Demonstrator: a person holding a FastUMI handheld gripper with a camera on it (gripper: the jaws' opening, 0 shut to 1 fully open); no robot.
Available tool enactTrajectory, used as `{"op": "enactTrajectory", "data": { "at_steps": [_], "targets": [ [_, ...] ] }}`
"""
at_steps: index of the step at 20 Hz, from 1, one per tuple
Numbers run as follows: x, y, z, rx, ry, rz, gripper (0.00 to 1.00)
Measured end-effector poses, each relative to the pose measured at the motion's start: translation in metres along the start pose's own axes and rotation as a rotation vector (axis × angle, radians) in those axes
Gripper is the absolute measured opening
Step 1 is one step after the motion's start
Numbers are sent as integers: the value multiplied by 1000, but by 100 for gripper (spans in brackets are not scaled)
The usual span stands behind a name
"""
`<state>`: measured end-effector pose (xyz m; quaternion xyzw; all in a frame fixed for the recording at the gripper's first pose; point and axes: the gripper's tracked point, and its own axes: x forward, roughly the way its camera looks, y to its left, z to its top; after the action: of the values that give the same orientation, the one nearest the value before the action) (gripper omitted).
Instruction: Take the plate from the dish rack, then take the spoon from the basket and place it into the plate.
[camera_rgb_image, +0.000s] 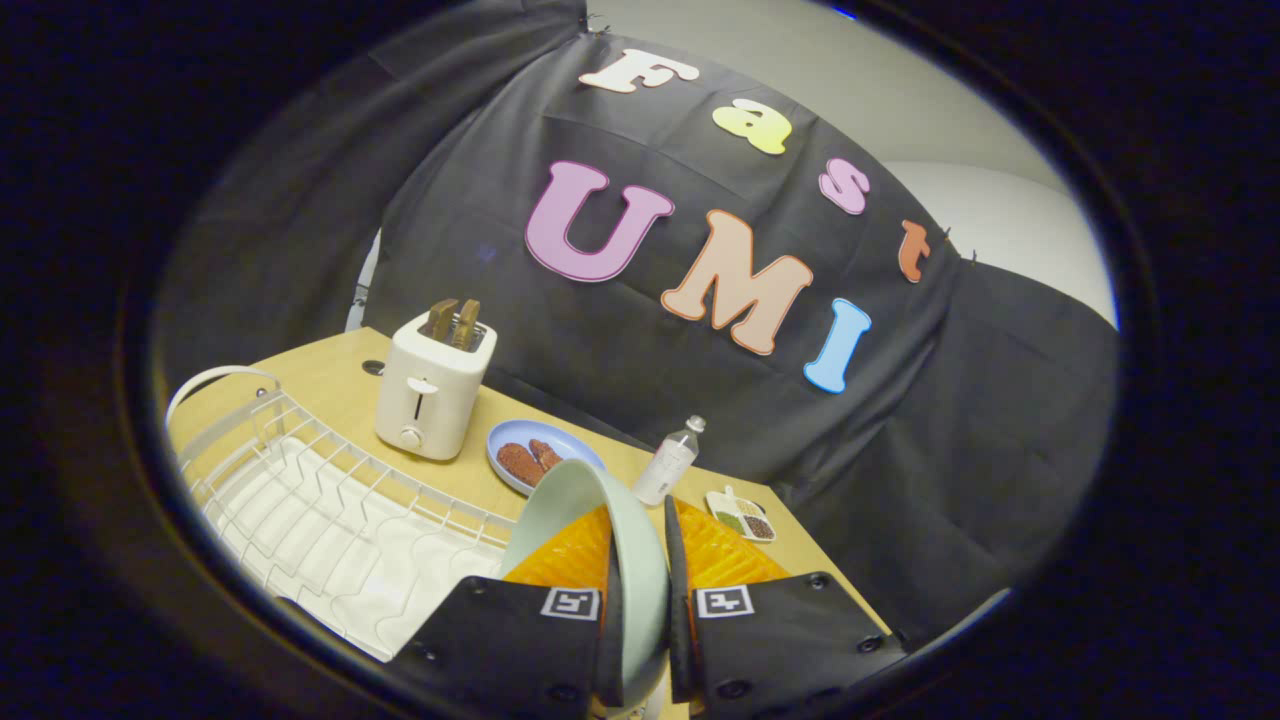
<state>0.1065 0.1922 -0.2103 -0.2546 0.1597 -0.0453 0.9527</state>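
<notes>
Tongs (640, 585) are pinching the plate (600, 520) on edge, lifted over the table (330, 390), dish rack (320, 520) just alongside.

The plate (600, 520), pinched on edge in the tool (640, 590), hides part of the blue dish (530, 440) behind it, and its lower rim is covered by the fingers (530, 630). The rack (330, 520) runs out of view at its near end. The contents of the small tray (742, 517) are too small to tell.
</notes>
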Motion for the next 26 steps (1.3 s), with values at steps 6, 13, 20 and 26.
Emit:
{"op": "enactTrajectory", "data": {
  "at_steps": [6, 13, 20, 26],
  "targets": [
    [-3, -33, 41, 22, -45, -17, 21],
    [-26, -116, 18, 158, -8, -42, 21],
    [-49, -196, -41, 407, 77, -28, 21],
    [-51, -209, -120, 508, 191, 10, 21]
  ]
}}
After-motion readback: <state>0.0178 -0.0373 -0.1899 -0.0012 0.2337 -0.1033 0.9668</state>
